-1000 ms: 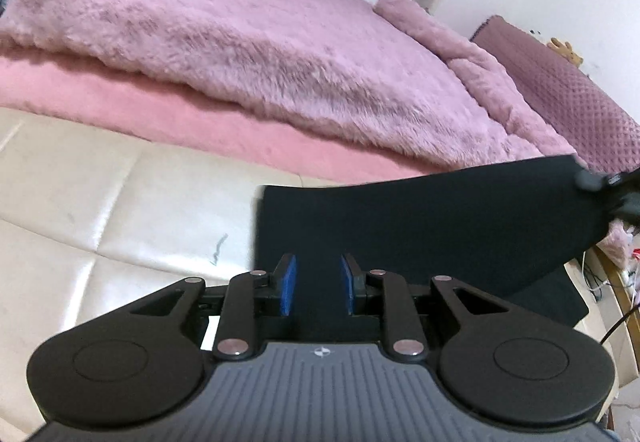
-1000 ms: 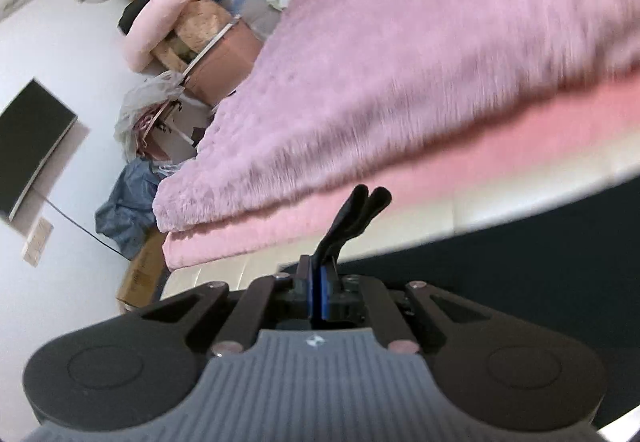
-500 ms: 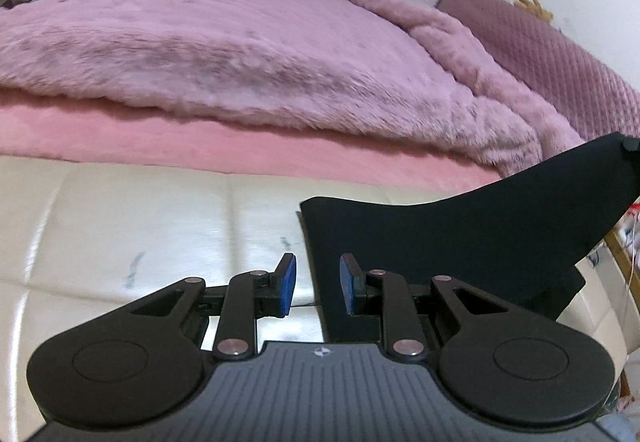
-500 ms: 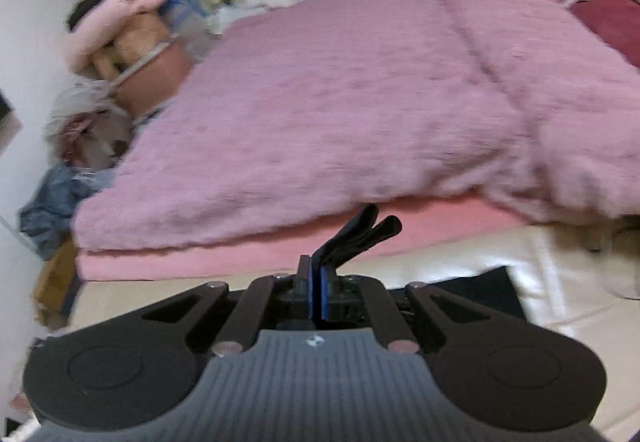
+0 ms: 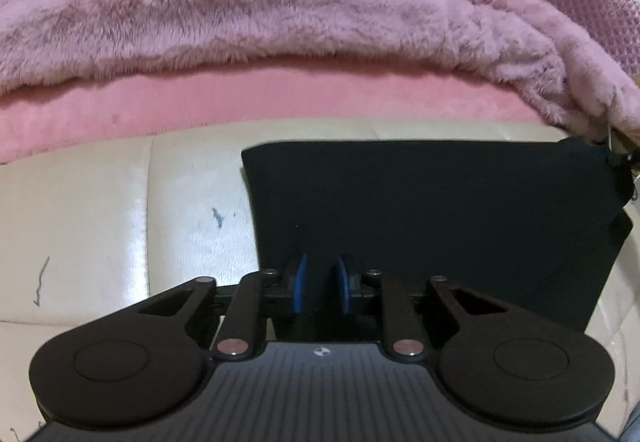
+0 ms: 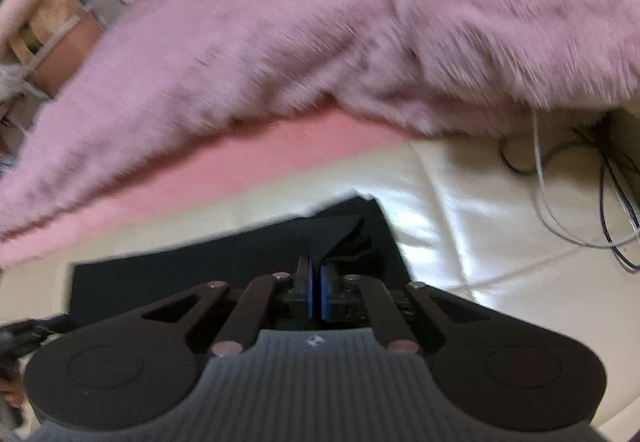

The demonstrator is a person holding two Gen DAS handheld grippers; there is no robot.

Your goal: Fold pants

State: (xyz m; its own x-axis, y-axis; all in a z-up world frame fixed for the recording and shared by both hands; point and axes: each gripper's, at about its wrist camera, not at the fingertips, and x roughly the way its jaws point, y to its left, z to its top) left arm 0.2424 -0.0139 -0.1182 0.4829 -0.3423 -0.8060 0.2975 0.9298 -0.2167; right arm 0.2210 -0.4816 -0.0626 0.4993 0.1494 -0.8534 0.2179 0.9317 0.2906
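My left tongs (image 5: 321, 284) stood narrowly parted over the near edge of the black pants (image 5: 432, 218), gripping nothing. The pants lay folded flat on the cream cushion (image 5: 120, 202), their left edge straight, with bare cushion open beyond it. My right tongs (image 6: 315, 292) were pinched together on a corner of the pants (image 6: 224, 258), lifting it slightly. The fluffy pink blanket (image 5: 256, 2) hung just past the far edge. Loose cables (image 6: 580, 178) lay on the cushion to the right.

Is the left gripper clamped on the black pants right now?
No, the left gripper hovers open over the black pants, a gap between its blue pads.
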